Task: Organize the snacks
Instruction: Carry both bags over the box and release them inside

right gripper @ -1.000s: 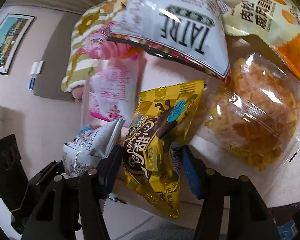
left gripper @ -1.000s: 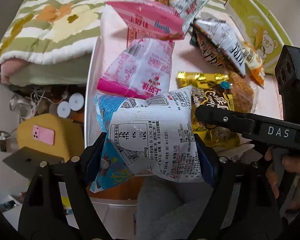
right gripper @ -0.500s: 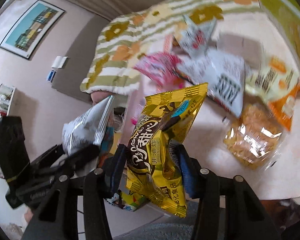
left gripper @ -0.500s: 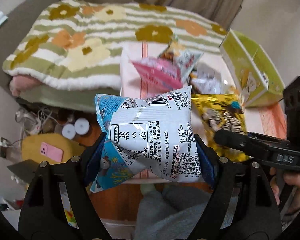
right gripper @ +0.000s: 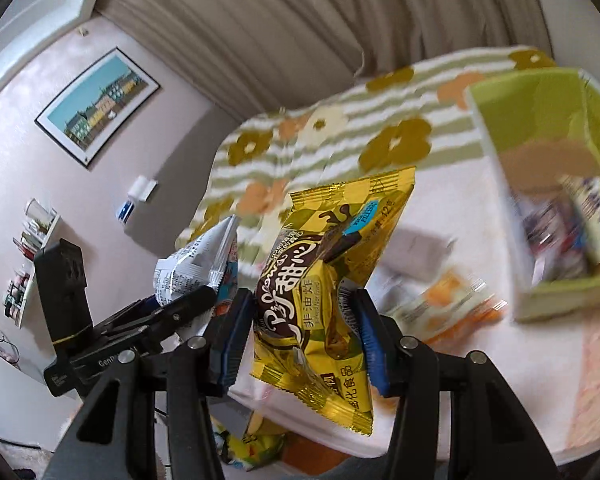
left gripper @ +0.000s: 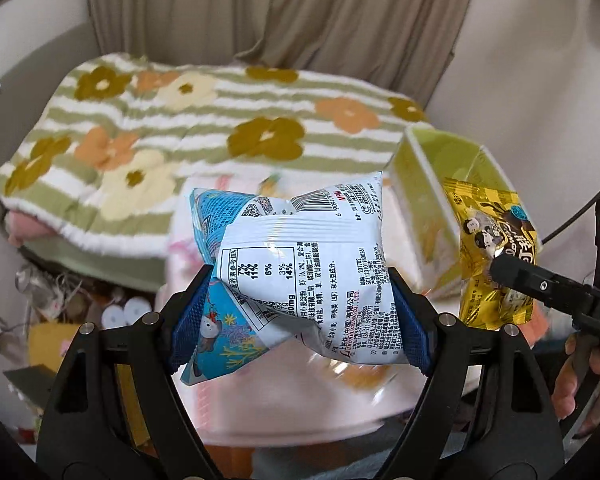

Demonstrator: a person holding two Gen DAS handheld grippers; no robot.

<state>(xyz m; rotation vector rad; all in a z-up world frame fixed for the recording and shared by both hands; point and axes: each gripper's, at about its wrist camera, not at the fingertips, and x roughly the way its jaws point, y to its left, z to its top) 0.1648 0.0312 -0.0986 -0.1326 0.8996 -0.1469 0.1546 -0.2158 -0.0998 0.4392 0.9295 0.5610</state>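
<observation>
— Both packets have come up off the counter since a second ago.

— Yes: left tool pinching the blue-and-white snack bag, right tool pinching the yellow snack packet, both in mid-air.

— Carrying step, I'd say. Next calls for reaching the green box beyond, then letting go.

From my remote station I see a taupe curtain hanging in folds across the far wall. Below it lies a bed under a striped green-and-white blanket with flower motifs. A pale pink wall on the left carries a framed picture of coloured buildings and a small wall shelf of bottles. Cables and clutter lie beside the bed, blurred.
</observation>
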